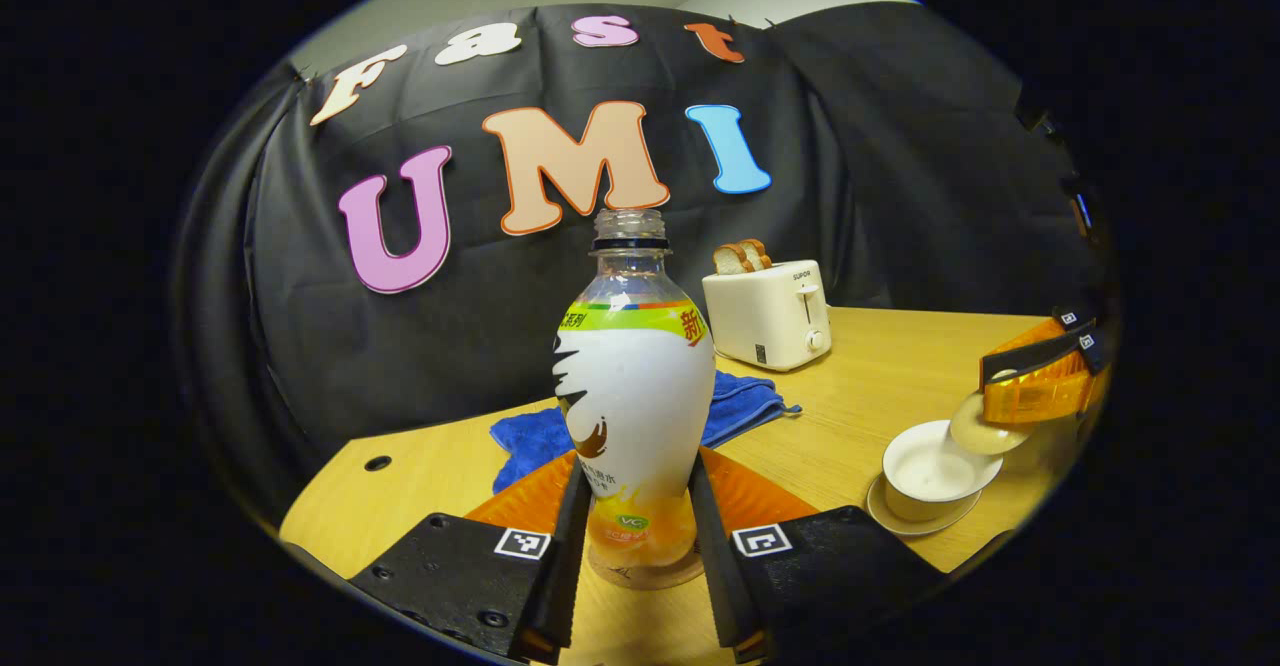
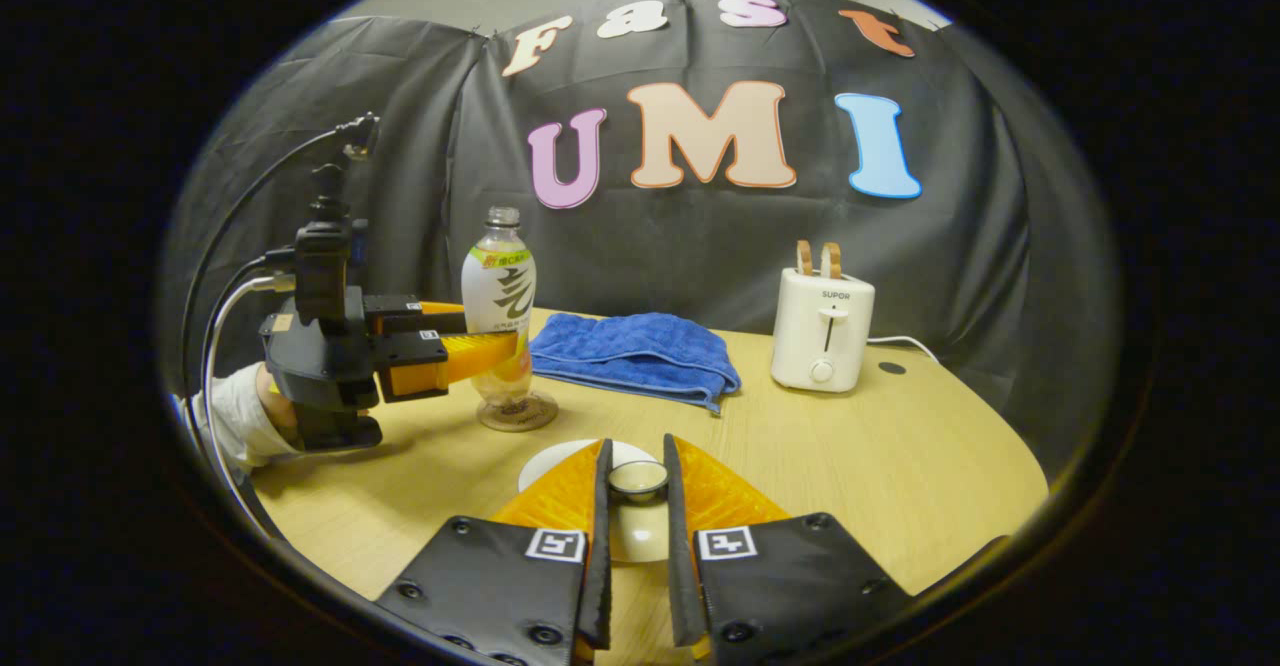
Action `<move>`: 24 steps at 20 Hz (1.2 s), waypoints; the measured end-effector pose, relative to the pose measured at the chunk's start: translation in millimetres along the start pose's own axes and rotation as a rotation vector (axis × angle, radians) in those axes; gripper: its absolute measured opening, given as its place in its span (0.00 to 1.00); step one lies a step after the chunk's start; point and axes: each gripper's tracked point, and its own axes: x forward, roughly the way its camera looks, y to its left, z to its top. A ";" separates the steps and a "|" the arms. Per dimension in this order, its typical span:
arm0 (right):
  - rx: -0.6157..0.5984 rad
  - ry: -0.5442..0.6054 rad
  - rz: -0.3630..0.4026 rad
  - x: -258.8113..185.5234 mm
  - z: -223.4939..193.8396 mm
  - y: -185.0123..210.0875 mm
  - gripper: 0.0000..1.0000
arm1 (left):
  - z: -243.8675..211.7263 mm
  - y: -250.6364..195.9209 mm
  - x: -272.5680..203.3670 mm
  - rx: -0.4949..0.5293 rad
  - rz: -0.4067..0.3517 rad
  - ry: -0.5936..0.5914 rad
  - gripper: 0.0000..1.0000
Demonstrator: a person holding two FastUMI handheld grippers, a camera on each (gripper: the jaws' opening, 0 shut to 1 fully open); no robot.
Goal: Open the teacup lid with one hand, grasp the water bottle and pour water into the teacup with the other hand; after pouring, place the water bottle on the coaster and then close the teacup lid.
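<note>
My left gripper [image 1: 632, 546] has its jaws closed on the water bottle [image 1: 634, 386], which stands upright on the coaster [image 1: 645, 574] on the counter [image 1: 860, 386]. Its cap is off. My right gripper [image 2: 636, 506] has its jaws clamped on the lid's knob, and the left gripper view shows the lid [image 1: 985, 431] tilted up off the teacup [image 1: 935, 474], which sits on its saucer to the right of the bottle. So lid-open is done. I can't tell whether pouring has happened, since the bottle is on the coaster. At least the lid closing is left. Toaster [image 2: 822, 329] and blue towel [image 2: 635, 351] sit behind, untouched.
</note>
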 end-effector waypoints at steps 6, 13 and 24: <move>0.009 -0.015 0.006 3.8 3.4 4.0 0.26 | -11.8 6.3 5.9 -0.085 0.020 0.010 0.52; 0.043 -0.026 0.023 8.3 5.2 9.2 0.26 | -16.3 9.5 3.1 -0.108 0.033 0.009 0.61; 0.084 -0.050 0.054 22.4 6.8 27.5 0.27 | -23.3 24.7 -16.1 -0.116 0.112 0.019 0.94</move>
